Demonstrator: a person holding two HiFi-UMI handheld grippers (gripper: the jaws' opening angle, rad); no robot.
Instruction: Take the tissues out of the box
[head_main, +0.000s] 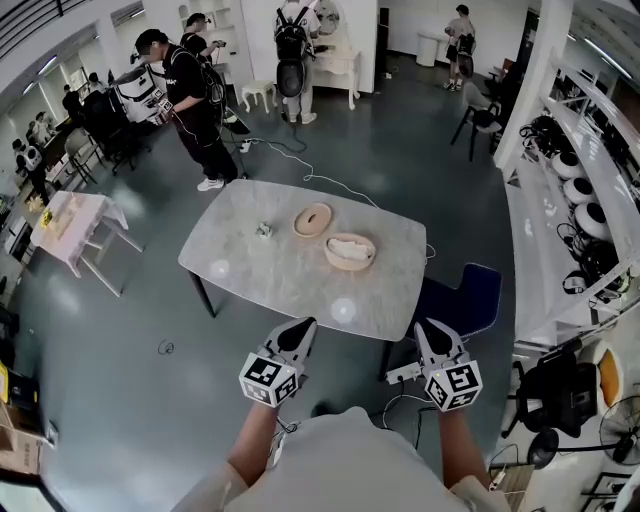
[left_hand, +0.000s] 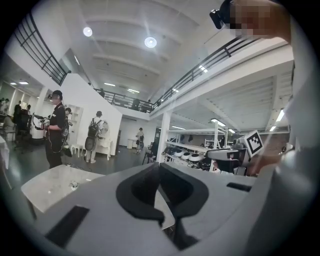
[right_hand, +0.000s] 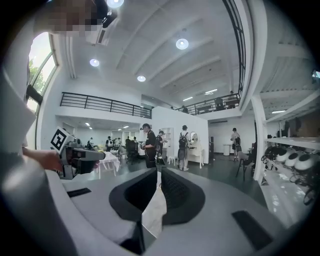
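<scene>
Jaws of the grey left gripper (head_main: 306, 324) and grey right gripper (head_main: 424, 328) are pressed together, empty; both are held side by side, near of the pale marble surface (head_main: 270, 272).

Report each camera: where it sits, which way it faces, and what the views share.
Head view: on the person's head, steeply down at the table and round box; both forearms, left gripper and right gripper show.
Left gripper view: on the left gripper, roughly level along its shut jaws; own jaws show.
Right gripper view: on the right gripper, roughly level along its shut jaws; own jaws show.
Shared: each gripper view catches the other gripper; head and left gripper views share the table.
</scene>
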